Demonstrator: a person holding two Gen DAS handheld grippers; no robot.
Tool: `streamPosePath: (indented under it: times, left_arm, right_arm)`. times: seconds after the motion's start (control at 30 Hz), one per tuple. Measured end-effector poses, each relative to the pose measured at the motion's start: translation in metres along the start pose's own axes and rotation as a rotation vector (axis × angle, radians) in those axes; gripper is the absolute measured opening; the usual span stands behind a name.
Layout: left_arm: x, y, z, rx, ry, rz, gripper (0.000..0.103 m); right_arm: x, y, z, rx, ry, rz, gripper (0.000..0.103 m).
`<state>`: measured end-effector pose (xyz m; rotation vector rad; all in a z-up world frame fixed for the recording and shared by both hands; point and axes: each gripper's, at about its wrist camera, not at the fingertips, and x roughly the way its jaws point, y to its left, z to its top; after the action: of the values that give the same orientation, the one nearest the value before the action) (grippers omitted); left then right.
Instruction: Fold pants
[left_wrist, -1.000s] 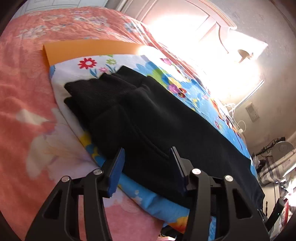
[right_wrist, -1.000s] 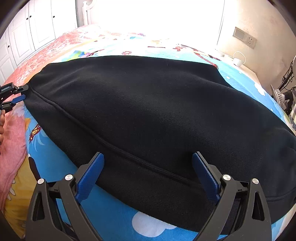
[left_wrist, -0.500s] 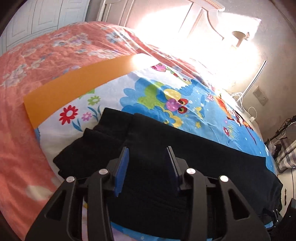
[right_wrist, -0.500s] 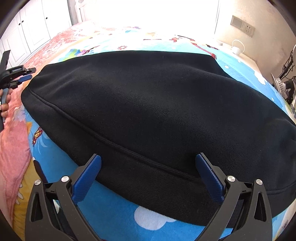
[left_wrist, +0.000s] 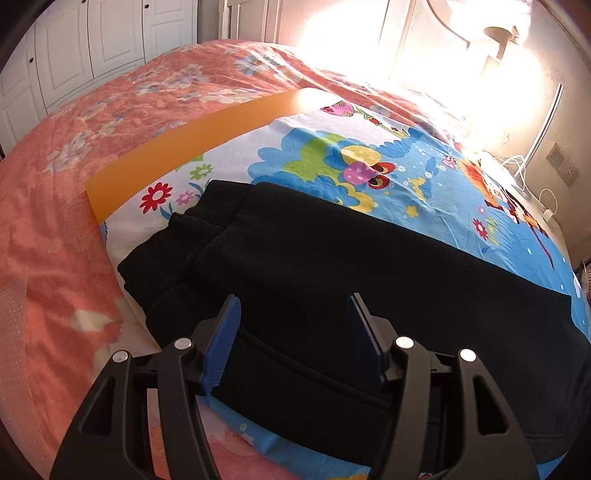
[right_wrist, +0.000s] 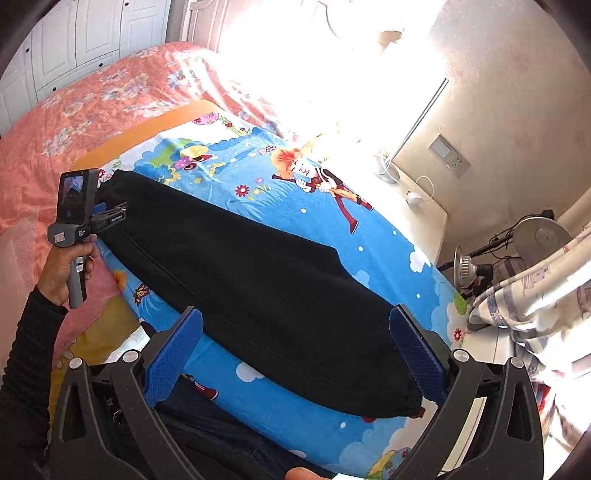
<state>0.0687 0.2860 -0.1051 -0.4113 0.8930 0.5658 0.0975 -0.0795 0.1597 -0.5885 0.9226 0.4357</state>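
Black pants (left_wrist: 332, 273) lie flat and lengthwise on a cartoon-print sheet (left_wrist: 332, 155) on the bed, the legs laid one over the other. My left gripper (left_wrist: 293, 325) is open and empty, just above the near edge of the pants at the ribbed end (left_wrist: 177, 240). It also shows in the right wrist view (right_wrist: 110, 218), held in a hand at the pants' left end. My right gripper (right_wrist: 295, 343) is wide open and empty, raised above the pants (right_wrist: 251, 269) near their right end.
An orange board (left_wrist: 192, 147) lies under the sheet's far edge on the pink floral bedspread (left_wrist: 55, 206). White wardrobes stand at the back left. At the right are a nightstand with cables (right_wrist: 413, 192), a fan (right_wrist: 539, 236) and a draped cloth (right_wrist: 535, 295).
My right gripper has risen and pulled back, so the whole length of the pants shows. My left gripper has opened wider and settled over the near edge at the left end.
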Motion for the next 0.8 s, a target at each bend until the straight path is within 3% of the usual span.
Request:
streamPosePath:
  times: [0.2, 0.27, 0.53, 0.67, 0.8]
  left_arm:
    - [-0.005, 0.008, 0.0, -0.03, 0.018, 0.018, 0.065]
    - [-0.008, 0.015, 0.001, -0.053, 0.015, 0.023, 0.065]
    - [-0.015, 0.042, -0.008, -0.115, 0.028, 0.053, 0.066]
    - [-0.018, 0.049, -0.007, -0.126, 0.019, 0.058, 0.066]
    - [-0.018, 0.049, -0.005, -0.118, 0.009, 0.055, 0.066]
  right_arm:
    - [-0.015, -0.024, 0.01, 0.041, -0.061, -0.057, 0.098]
    - [-0.027, -0.026, 0.013, 0.046, -0.123, -0.069, 0.098]
    - [-0.024, -0.02, 0.039, 0.052, -0.126, -0.089, 0.098]
    - [-0.014, -0.001, 0.046, -0.05, -0.12, -0.134, 0.098]
    - [-0.003, 0.007, 0.039, -0.103, -0.061, -0.104, 0.097]
